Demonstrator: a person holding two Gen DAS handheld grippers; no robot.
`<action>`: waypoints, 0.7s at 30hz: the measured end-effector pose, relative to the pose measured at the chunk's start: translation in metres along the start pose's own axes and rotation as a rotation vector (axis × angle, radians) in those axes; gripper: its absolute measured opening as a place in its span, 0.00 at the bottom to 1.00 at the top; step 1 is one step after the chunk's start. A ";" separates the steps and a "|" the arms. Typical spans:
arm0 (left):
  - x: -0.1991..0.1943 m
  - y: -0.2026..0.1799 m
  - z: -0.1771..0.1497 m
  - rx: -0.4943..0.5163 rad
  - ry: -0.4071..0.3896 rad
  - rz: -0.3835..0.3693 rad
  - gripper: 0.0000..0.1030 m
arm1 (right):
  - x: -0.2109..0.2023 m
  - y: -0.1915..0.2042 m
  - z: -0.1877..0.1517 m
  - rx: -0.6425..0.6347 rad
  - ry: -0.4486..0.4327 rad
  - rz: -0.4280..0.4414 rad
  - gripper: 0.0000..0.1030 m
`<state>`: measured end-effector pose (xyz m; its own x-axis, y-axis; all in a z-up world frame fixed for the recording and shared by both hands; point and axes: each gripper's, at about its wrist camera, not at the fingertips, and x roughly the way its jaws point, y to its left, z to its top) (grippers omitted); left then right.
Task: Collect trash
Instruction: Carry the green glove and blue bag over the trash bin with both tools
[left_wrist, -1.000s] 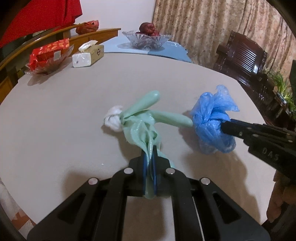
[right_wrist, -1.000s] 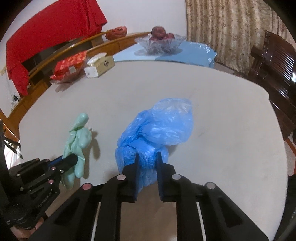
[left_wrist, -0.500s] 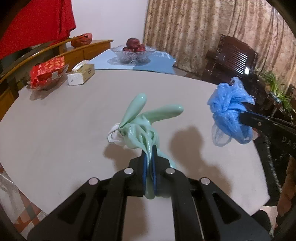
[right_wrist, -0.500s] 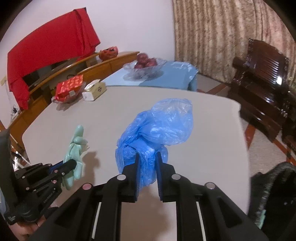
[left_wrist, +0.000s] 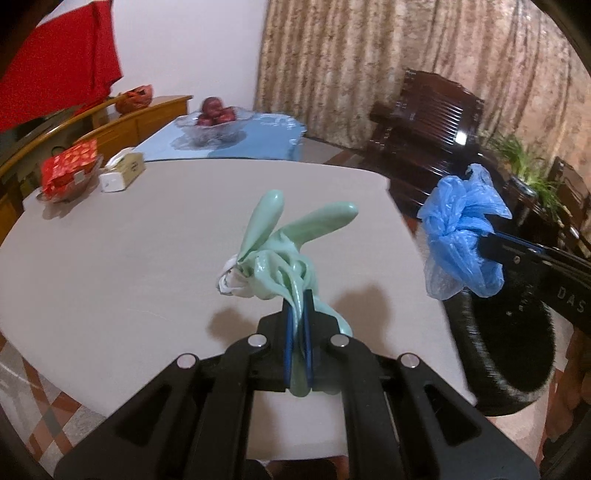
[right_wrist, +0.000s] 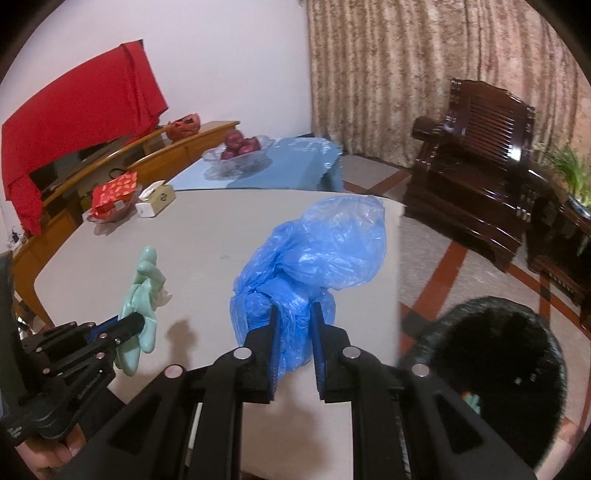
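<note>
My left gripper (left_wrist: 298, 299) is shut on a pale green rubber glove (left_wrist: 284, 240) with a bit of white tissue (left_wrist: 229, 280) caught in it, held above the grey table (left_wrist: 110, 258). My right gripper (right_wrist: 293, 314) is shut on a crumpled blue plastic bag (right_wrist: 317, 251), held near the table's right edge. The bag (left_wrist: 461, 236) shows in the left wrist view above a black round bin (left_wrist: 513, 354). The bin (right_wrist: 495, 354) stands on the floor right of the table. The glove (right_wrist: 142, 291) and the left gripper (right_wrist: 127, 325) show in the right wrist view.
At the table's far left are a tissue box (left_wrist: 122, 171) and a glass dish with a red packet (left_wrist: 68, 170). A fruit bowl (left_wrist: 214, 122) stands on a blue-covered table behind. A dark wooden armchair (right_wrist: 476, 162) and a plant (left_wrist: 524, 162) are at the right.
Both grippers have lifted their loads off the table and swung right. The blue bag now hangs near the black bin, which has come into view.
</note>
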<state>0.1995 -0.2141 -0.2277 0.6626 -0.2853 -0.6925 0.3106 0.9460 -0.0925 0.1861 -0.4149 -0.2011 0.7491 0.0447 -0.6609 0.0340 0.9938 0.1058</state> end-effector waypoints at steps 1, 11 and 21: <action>-0.001 -0.011 -0.001 0.007 0.002 -0.011 0.04 | -0.006 -0.010 -0.002 0.011 -0.001 -0.008 0.15; -0.007 -0.096 -0.004 0.085 0.000 -0.094 0.04 | -0.044 -0.084 -0.024 0.053 -0.009 -0.090 0.15; 0.005 -0.171 -0.009 0.132 0.030 -0.155 0.04 | -0.067 -0.151 -0.048 0.110 -0.002 -0.152 0.15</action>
<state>0.1434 -0.3762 -0.2214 0.5800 -0.4190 -0.6985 0.4950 0.8624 -0.1063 0.0988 -0.5634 -0.2088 0.7315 -0.1053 -0.6736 0.2189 0.9720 0.0857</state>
